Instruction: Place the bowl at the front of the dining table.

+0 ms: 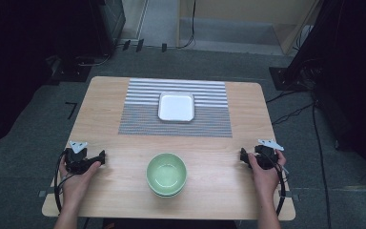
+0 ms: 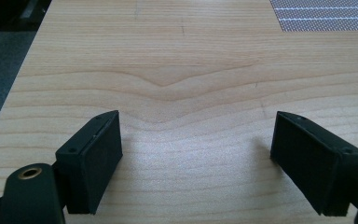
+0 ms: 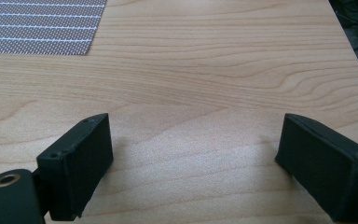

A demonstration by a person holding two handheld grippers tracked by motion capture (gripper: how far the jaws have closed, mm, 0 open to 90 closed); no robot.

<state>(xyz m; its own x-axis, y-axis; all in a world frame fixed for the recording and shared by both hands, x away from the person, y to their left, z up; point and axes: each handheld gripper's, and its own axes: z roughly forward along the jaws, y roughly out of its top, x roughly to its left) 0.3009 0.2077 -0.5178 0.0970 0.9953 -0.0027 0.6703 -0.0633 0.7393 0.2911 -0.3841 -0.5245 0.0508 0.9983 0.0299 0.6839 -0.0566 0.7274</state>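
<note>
Left gripper (image 1: 101, 157): rested on worktop (image 1: 124, 191), jaws apart, empty | right gripper (image 1: 243, 155): likewise | green bowl (image 1: 167, 174) between.

the right gripper (image 3: 193, 158) holds its two black jaws wide apart over the pale wooden table (image 3: 223, 70), nothing between them; a grey striped woven placemat (image 3: 37, 25) lies at the table's far left.

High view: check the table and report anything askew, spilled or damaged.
Nothing stands out. The pale green round bowl sits upright near the front of the light wooden table, the white square tray lies flat and square on the grey striped placemat, and no spill or damage shows.
</note>
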